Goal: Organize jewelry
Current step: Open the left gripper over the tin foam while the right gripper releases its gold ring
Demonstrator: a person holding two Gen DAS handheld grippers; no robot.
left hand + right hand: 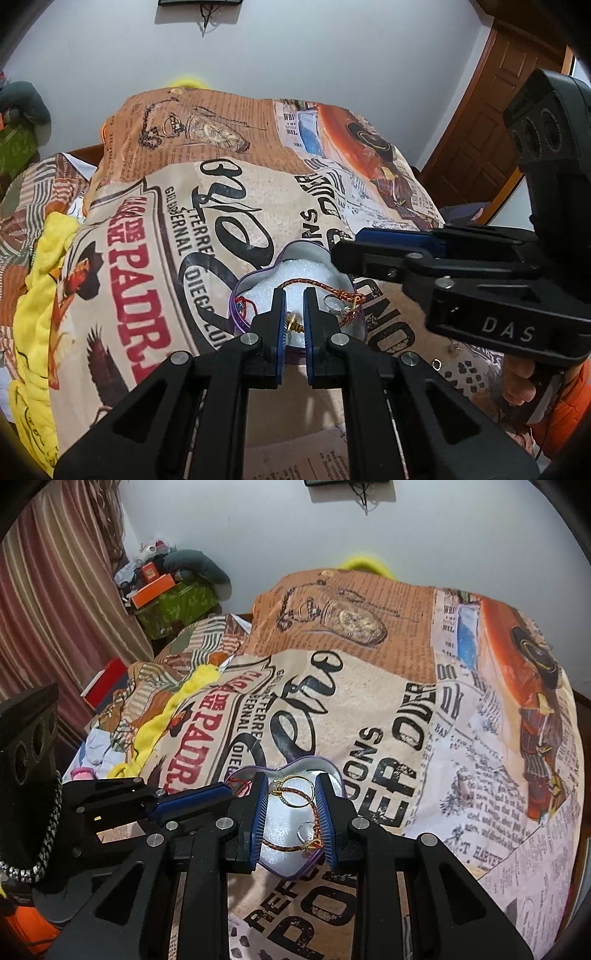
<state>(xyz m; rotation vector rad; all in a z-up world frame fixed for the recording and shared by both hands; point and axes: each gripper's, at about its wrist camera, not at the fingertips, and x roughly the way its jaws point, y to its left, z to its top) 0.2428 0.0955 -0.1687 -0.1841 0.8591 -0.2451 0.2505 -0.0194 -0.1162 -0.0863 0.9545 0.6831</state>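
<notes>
A heart-shaped purple tin (295, 251) (325, 768) with white foam lining lies on the printed blanket. In it are a red-gold braided cord bracelet (317, 284) (291, 843), a silver ring (332, 303) (306, 830) and a thin gold ring (295, 792). My left gripper (294, 295) hovers over the tin, shut on a small gold screw-shaped earring (293, 326). My right gripper (290, 786) is open over the tin with the gold ring between its pads; whether it touches them I cannot tell. It also shows from the side in the left wrist view (354, 243).
The blanket (406, 720) with newspaper print covers the bed. A small gold piece (437, 364) lies on the blanket right of the tin. Yellow cloth (40, 266) lies at the left. Boxes and clutter (166, 590) stand at the far left wall, a wooden door (491, 122) at right.
</notes>
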